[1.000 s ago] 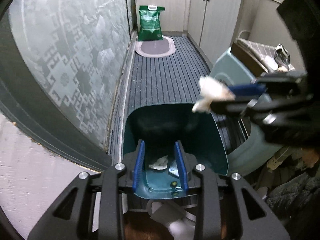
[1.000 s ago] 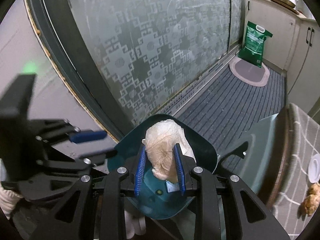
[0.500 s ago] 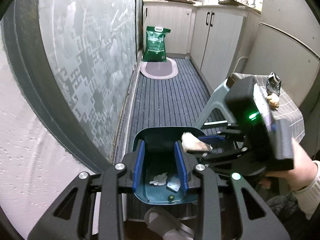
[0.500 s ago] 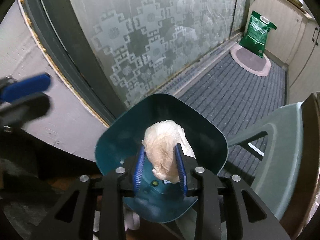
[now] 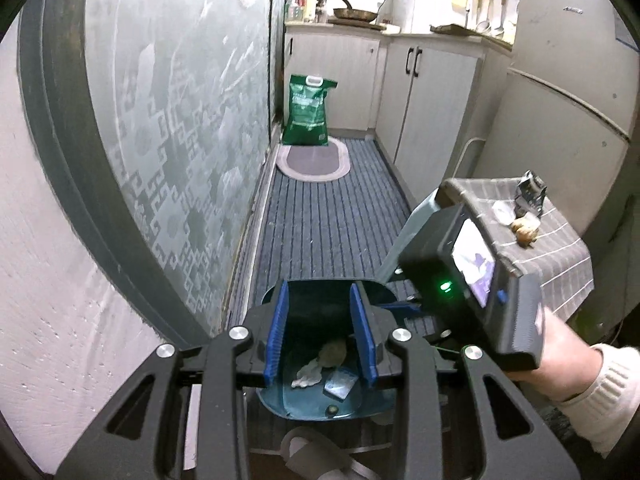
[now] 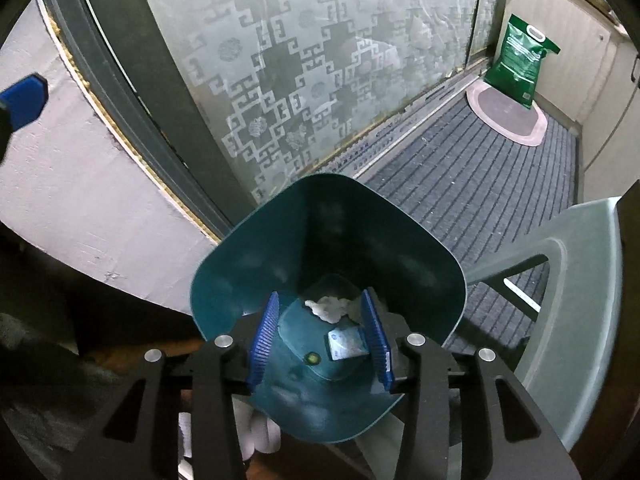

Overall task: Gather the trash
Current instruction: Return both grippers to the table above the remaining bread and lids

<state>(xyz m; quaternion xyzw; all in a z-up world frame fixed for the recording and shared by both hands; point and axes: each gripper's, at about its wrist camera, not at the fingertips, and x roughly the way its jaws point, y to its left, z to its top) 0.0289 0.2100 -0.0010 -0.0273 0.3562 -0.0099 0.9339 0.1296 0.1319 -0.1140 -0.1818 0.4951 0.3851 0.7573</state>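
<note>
Right tongs (image 6: 320, 340) over teal bin (image 6: 328, 240), jaws opening, nothing gripped. Left tongs (image 5: 322, 334) partly open, jaws widening, empty. Crumpled tissue (image 6: 328, 307) and small packet (image 6: 347, 343) lying on bin floor.

My left gripper (image 5: 322, 338): black frame, blue ribbed pads, silver screws. Right gripper (image 6: 320, 340) same; green lamp beside its screen. Cream knit cuff (image 5: 600, 396) behind.

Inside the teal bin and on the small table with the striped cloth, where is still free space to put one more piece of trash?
In the teal bin, the floor near the left wall is bare; the white tissue and blue-white packet crowd the middle and right. On the striped cloth, the near part is bare; the scraps sit toward the far edge.
</note>
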